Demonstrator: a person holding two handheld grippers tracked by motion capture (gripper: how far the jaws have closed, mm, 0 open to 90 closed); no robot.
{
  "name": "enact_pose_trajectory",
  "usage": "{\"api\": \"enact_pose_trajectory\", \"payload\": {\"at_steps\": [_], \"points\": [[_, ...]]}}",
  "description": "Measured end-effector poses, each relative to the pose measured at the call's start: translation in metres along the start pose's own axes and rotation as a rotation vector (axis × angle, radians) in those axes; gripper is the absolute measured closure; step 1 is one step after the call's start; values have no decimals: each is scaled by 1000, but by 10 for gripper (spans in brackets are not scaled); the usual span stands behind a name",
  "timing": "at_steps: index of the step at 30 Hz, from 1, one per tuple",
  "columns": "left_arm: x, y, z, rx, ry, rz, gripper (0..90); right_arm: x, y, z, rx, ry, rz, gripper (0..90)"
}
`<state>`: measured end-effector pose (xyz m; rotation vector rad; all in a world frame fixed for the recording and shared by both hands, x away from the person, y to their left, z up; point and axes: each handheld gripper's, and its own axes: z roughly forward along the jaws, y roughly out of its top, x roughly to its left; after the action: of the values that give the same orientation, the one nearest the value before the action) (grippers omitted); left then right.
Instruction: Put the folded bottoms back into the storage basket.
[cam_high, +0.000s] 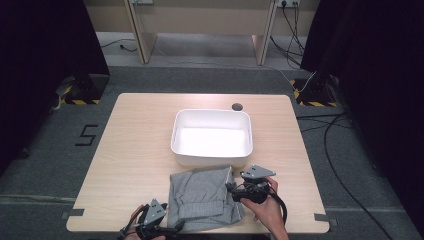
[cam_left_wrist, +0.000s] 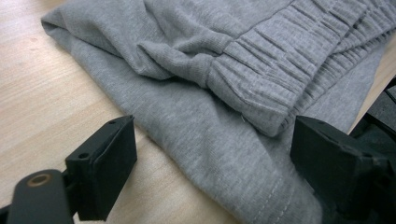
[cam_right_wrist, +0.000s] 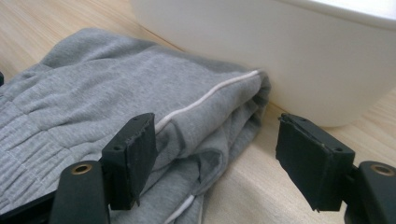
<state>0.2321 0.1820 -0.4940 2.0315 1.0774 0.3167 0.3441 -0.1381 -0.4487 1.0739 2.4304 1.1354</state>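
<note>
A folded grey garment (cam_high: 205, 197) with an elastic waistband lies on the wooden table (cam_high: 135, 145) near the front edge, its far side against a white tub (cam_high: 210, 159). My left gripper (cam_high: 176, 228) sits at the garment's front left corner. In the left gripper view it (cam_left_wrist: 210, 140) is open, with the garment's hem (cam_left_wrist: 224, 154) lying between the jaws and the pads off the fabric. My right gripper (cam_high: 232, 188) is at the garment's right edge. In the right gripper view it (cam_right_wrist: 215, 135) is open around the folded corner (cam_right_wrist: 219, 116) with its white piping, beside the tub (cam_right_wrist: 280, 46).
The tub is empty and stands mid-table. A small round cable hole (cam_high: 237, 106) lies behind it. The table's front edge runs just below both hands. Cables (cam_high: 330, 145) trail over the floor at the right, and dark curtains hang on both sides.
</note>
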Motion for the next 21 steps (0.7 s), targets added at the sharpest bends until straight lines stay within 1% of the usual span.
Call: {"api": "enact_pose_trajectory", "payload": {"at_steps": [2,3,4,7,10,16,17,18,20,21], "points": [[-4,-1,0,-5,-9,3,142,1,1,0,0,0,0,294],[-7,-1,0,-2,-20,16,142,2,2,1,4,-2,-3,295],[-10,-1,1,-5,-28,18,142,3,2,2,1,-2,-7,295],[-17,-1,3,-6,-32,37,141,4,2,3,6,3,-7,297],[-19,1,6,-12,-56,23,143,4,2,3,7,3,-11,297],[-21,4,9,-16,-61,30,159,3,2,3,6,8,-5,297],[-21,4,9,-19,-61,32,186,3,2,4,9,7,-7,298],[-21,6,11,-20,-57,47,234,5,2,4,7,13,-7,300],[-20,8,12,-23,-69,52,267,5,2,5,9,15,-10,300],[-20,8,12,-23,-69,52,305,5,2,5,8,16,-12,300]]}}
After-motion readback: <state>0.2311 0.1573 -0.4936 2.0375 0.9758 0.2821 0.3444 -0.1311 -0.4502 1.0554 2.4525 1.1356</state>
